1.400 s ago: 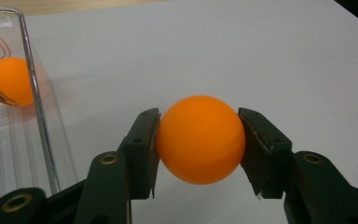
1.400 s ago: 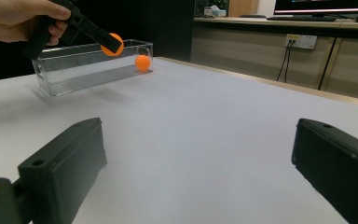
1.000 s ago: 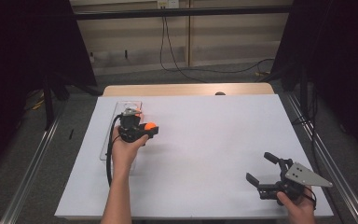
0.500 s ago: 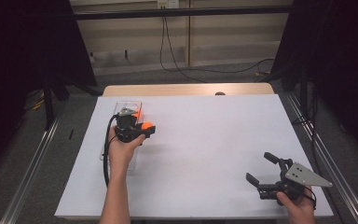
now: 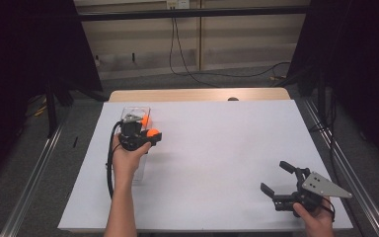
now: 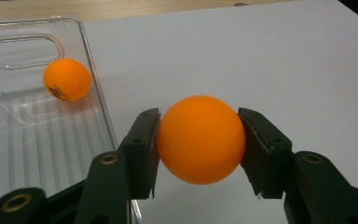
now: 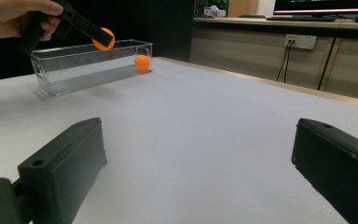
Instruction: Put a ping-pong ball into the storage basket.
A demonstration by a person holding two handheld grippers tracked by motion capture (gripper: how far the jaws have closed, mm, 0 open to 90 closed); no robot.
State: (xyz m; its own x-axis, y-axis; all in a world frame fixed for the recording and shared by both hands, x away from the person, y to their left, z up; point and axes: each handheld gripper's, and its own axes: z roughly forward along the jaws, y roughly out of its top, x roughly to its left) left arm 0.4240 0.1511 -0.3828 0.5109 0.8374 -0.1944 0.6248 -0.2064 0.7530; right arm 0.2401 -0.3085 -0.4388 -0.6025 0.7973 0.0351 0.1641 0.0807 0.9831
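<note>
Left gripper (image 6: 198, 140): clamped on an orange ping-pong ball (image 6: 200, 139), beside the clear plastic bin (image 6: 23, 140)'s right wall. Second ball (image 6: 67, 79), printed mark legible, lies inside. Right gripper (image 7: 198, 172): agape, holding nothing, well apart over white tabletop (image 5: 217, 148).

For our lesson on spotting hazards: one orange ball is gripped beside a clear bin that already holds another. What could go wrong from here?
1. The left hand-held gripper pinches the held ball only at its round sides; it might slip and roll across the white table.
2. The ball hangs near the clear bin wall, so released now it may land outside.
3. Dropped in, it could strike the ball in the bin and bounce.
</note>
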